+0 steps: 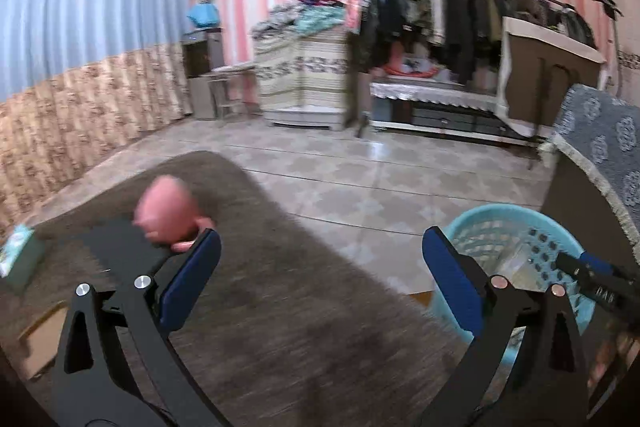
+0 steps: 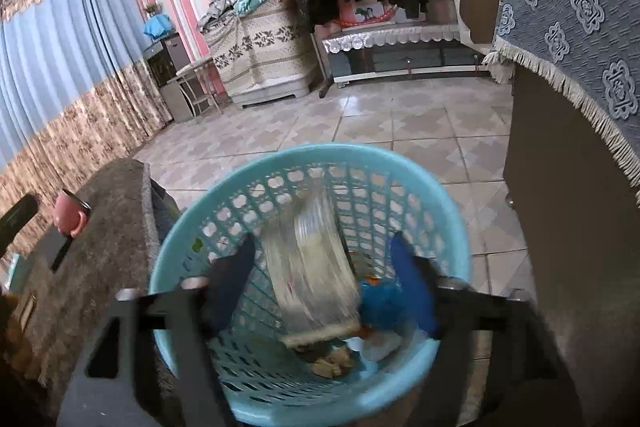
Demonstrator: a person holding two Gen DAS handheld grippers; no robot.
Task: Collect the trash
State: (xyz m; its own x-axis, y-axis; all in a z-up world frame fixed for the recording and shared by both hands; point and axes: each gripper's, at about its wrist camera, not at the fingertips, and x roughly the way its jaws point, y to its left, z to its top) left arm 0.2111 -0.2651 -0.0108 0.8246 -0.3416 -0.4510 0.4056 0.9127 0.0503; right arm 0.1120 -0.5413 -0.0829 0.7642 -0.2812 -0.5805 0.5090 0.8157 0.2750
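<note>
A light blue plastic basket (image 2: 452,211) stands on the floor beside the table; it also shows in the left wrist view (image 1: 500,215). A clear plastic package (image 2: 316,259), blurred, sits between my right gripper's (image 2: 324,275) open fingers over the basket, touching neither pad. Paper scraps and a blue wrapper (image 2: 380,299) lie at the basket's bottom. My left gripper (image 1: 320,259) is open and empty above the brown table (image 1: 280,287). The right gripper's tip (image 1: 592,267) shows over the basket in the left wrist view.
A pink mug (image 1: 168,215) stands on the table by the left finger, also in the right wrist view (image 2: 70,213). A tissue box (image 1: 16,255) and cardboard (image 1: 40,343) lie at the left. A cloth-covered cabinet (image 2: 568,27) stands right of the basket.
</note>
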